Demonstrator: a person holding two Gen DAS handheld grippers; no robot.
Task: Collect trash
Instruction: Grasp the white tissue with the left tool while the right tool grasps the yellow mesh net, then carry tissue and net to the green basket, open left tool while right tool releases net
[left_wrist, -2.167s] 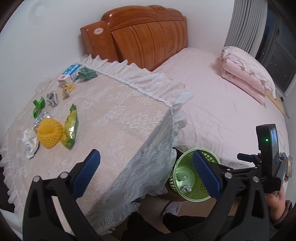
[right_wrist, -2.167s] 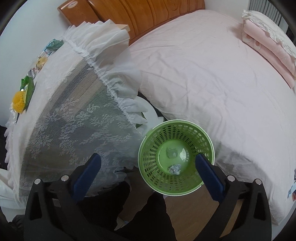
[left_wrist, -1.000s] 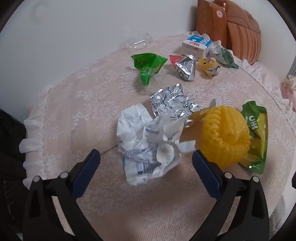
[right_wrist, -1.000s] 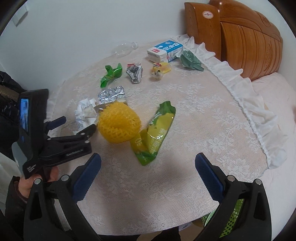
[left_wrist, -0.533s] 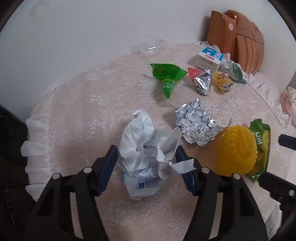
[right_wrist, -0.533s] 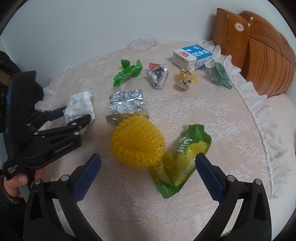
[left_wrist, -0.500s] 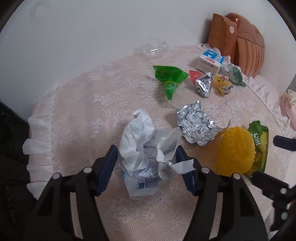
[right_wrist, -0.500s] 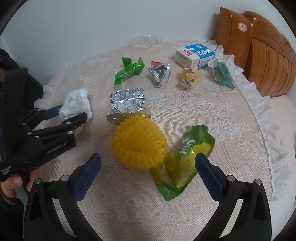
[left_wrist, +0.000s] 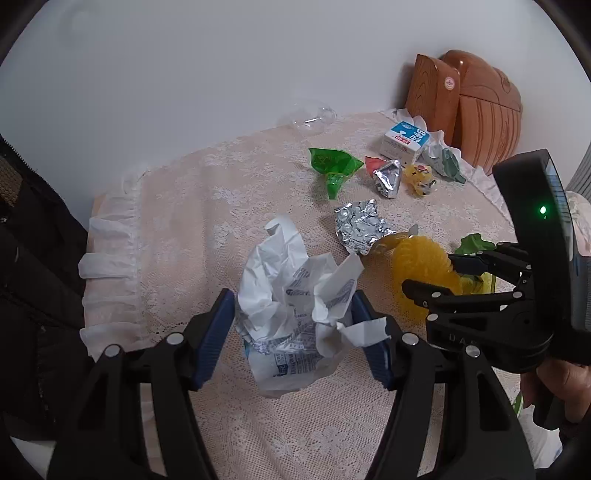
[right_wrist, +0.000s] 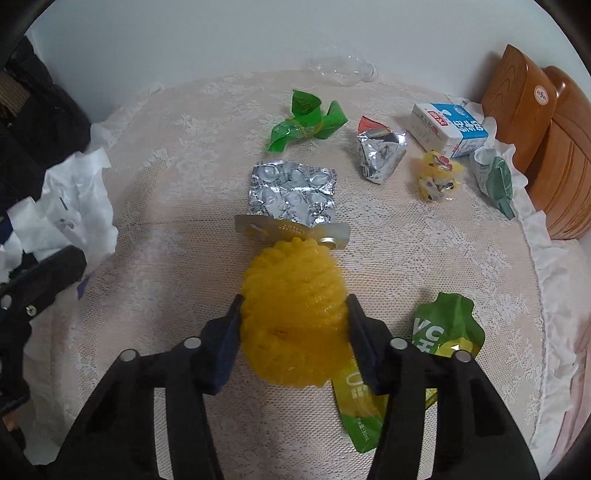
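Two grips are on at once: the left gripper (left_wrist: 293, 325) has its blue pads pressed to both sides of the crumpled white paper (left_wrist: 295, 299), and the right gripper (right_wrist: 293, 332) has just been closing and now pinches the yellow foam net (right_wrist: 295, 317) between its narrowed jaws. Both bundles are soft and springy, so the person would do well to keep the squeeze steady and lift straight up before swinging away; the net lies partly on the green drink pouch (right_wrist: 448, 334) and touches a metal strip (right_wrist: 291, 230) at its far edge, either of which might drag along. The paper's loose flaps could snag the lace tablecloth (left_wrist: 221, 206).

Counted outward on the table: one silver blister sheet (right_wrist: 293, 194), one twisted green wrapper (right_wrist: 306, 120), one crumpled foil packet (right_wrist: 380, 153), one small yellow wrapper (right_wrist: 437, 177), one blue-and-white carton (right_wrist: 447, 129), one grey-green wrapper (right_wrist: 495, 177) beside it, and one clear plastic bottle (right_wrist: 341, 72) by the wall. No bin shows in either view
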